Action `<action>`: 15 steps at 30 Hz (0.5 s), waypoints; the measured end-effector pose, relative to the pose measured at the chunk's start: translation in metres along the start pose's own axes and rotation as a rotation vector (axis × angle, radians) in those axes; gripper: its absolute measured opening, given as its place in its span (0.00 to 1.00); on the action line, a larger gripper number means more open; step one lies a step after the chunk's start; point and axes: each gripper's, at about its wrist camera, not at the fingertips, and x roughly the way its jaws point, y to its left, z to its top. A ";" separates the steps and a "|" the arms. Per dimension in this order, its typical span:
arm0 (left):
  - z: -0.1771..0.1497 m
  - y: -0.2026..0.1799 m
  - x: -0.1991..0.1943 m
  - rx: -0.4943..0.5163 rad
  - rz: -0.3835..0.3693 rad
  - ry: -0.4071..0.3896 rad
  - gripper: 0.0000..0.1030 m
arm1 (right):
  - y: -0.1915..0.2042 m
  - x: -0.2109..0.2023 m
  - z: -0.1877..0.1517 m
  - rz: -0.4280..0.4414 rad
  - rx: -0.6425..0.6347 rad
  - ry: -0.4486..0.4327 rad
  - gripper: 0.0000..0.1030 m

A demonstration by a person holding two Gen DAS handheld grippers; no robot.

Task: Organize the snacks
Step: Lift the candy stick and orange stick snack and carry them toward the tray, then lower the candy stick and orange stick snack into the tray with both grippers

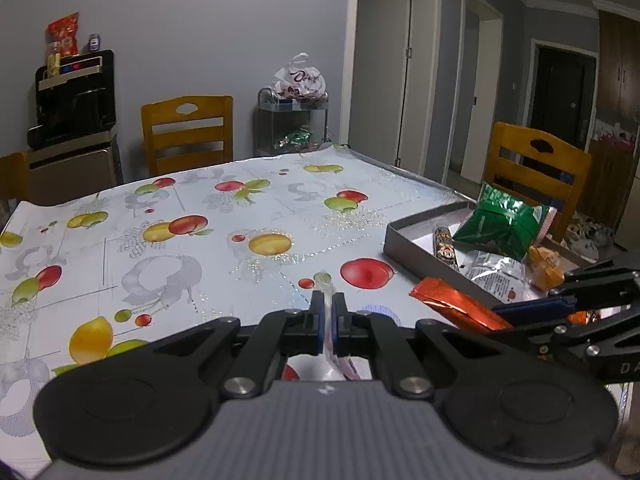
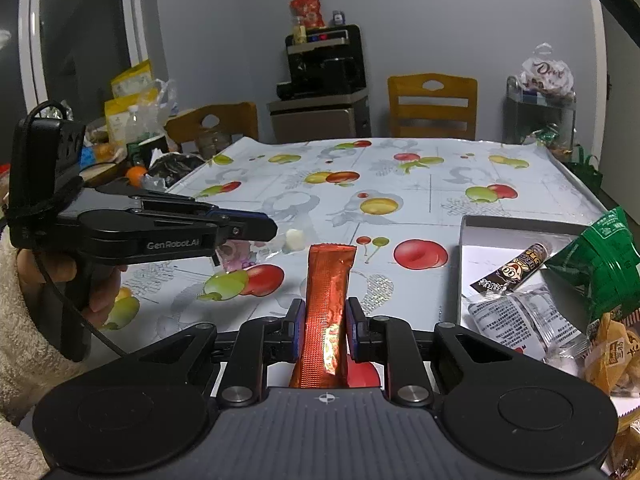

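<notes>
The left tongs (image 1: 329,312) pinch a thin clear wrapper (image 1: 336,354), its contents hard to read. The right tongs (image 2: 323,330) clamp an orange sachet (image 2: 326,300) above the tabletop (image 1: 200,240); only the right view shows its full length beside the grey box (image 2: 464,280).

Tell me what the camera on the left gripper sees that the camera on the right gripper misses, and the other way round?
Only the left wrist view shows the hallway doors and a chair behind the grey box. Only the right wrist view shows the cluttered side table, the person's hand, and the clear-wrapped candy hanging from the left gripper. Both show the fruit-print tablecloth, the grey box of snacks, the green bag, and the orange stick packet clamped in the right gripper.
</notes>
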 end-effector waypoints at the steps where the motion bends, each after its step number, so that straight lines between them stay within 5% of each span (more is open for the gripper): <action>1: 0.001 0.000 -0.002 0.002 -0.004 -0.004 0.00 | 0.000 -0.001 0.000 0.000 -0.001 -0.004 0.22; 15: 0.035 -0.030 -0.001 0.065 -0.062 -0.063 0.00 | -0.026 -0.027 0.007 -0.075 0.027 -0.082 0.22</action>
